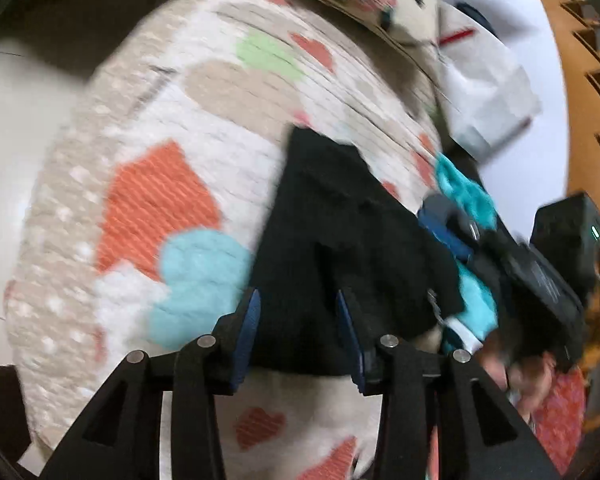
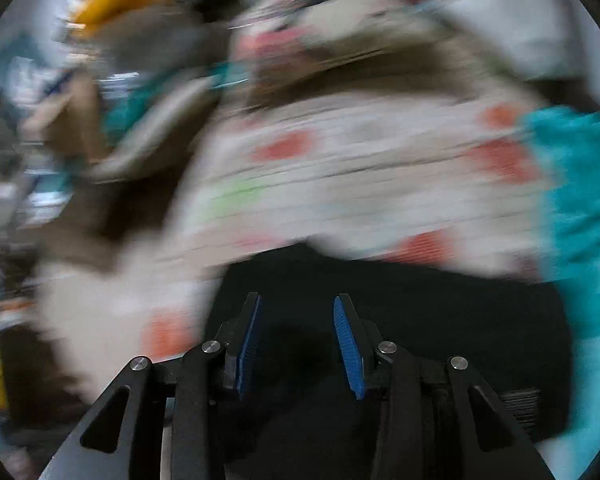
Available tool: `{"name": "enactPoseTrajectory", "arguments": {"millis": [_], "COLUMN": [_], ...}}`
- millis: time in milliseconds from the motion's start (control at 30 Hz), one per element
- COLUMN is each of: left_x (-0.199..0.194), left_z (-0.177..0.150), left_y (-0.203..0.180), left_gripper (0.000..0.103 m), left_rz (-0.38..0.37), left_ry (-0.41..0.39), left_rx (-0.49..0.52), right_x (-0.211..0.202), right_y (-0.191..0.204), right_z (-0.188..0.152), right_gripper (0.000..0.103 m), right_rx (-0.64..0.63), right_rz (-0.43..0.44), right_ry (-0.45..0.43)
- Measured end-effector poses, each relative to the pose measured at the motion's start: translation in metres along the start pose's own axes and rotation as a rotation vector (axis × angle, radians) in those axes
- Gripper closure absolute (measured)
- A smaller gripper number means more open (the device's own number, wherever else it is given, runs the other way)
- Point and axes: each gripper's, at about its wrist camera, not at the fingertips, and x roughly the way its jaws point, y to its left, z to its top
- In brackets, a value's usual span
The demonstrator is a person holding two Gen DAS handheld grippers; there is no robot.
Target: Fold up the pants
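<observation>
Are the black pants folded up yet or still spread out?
Folded, as far as the blur allows: the black pants lie as a compact block on the patterned quilt, with both grippers' fingers apart above them.

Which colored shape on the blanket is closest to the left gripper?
The light blue heart. It sits right beside the left hand-held gripper, next to the black pants. The big orange patch and the green heart lie farther up the blanket.

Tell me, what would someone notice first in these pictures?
Probably the bright quilt covered in orange, green and blue hearts, filling most of the left wrist view. Next, the black pants lying on it, right in front of the open left tool. In the blurry right wrist view, the open right tool hangs over the same dark cloth, with a teal fabric at the right edge.
</observation>
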Motion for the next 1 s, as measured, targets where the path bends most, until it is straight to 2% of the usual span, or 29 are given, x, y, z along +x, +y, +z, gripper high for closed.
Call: {"name": "enactPoseTrajectory", "arguments": {"millis": [67,100,167,233,300,367,500,600,633,700,733,833,867,933,1000], "left_x": [-0.001,-0.001,0.002,0.005,0.012,0.014,0.021,0.031,0.035,0.042,0.044,0.049,0.050,0.051,0.053], "left_z": [0.004,0.005,0.004,0.001,0.001,0.003,0.009,0.009,0.008,0.004,0.001,-0.004,-0.006,-0.010,-0.013], "left_y": [0.004,0.006,0.012,0.017,0.020,0.021,0.013,0.003,-0.001,-0.005,-0.006,-0.010,-0.013,-0.017,-0.019], "left_gripper": [0.065,0.065,0.065,0.065,0.065,0.065,0.062,0.062,0.062,0.057,0.056,0.055,0.054,0.056,0.086], "left_rz": [0.045,0.054,0.058,0.062,0.066,0.055,0.029,0.014,0.008,0.004,0.006,0.017,0.023,0.040,0.065], "left_ry": [-0.029,-0.032,-0.023,-0.012,0.002,0.007,-0.001,0.006,0.010,0.016,0.013,0.001,-0.006,-0.011,-0.006], "left_rx": [0.011,0.010,-0.005,-0.016,-0.030,-0.039,-0.025,-0.001,0.007,0.021,0.028,0.066,0.091,0.138,0.176], "right_x": [0.022,0.032,0.047,0.055,0.059,0.054,0.021,0.010,0.004,-0.005,-0.007,0.005,0.017,0.045,0.083], "right_y": [0.011,0.014,0.014,0.013,0.017,0.016,-0.007,-0.021,-0.020,-0.006,0.007,0.038,0.051,0.069,0.080], "right_z": [-0.011,-0.015,-0.021,-0.026,-0.031,-0.036,-0.050,-0.058,-0.055,-0.044,-0.035,-0.016,-0.007,0.007,0.024], "right_gripper": [0.062,0.062,0.062,0.063,0.065,0.068,0.065,0.063,0.063,0.062,0.061,0.040,0.039,0.039,0.039], "right_rx": [0.005,0.006,-0.007,-0.056,-0.163,-0.178,-0.090,-0.097,-0.097,-0.098,-0.112,-0.171,-0.205,-0.251,-0.266], "right_rz": [0.098,0.115,0.063,-0.103,-0.342,-0.504,-0.698,-0.901,-0.910,-0.833,-0.744,-0.494,-0.413,-0.349,-0.339], "right_ry": [0.057,0.079,0.104,0.120,0.134,0.149,0.131,0.157,0.136,0.075,0.046,0.036,0.055,0.089,0.145]}}
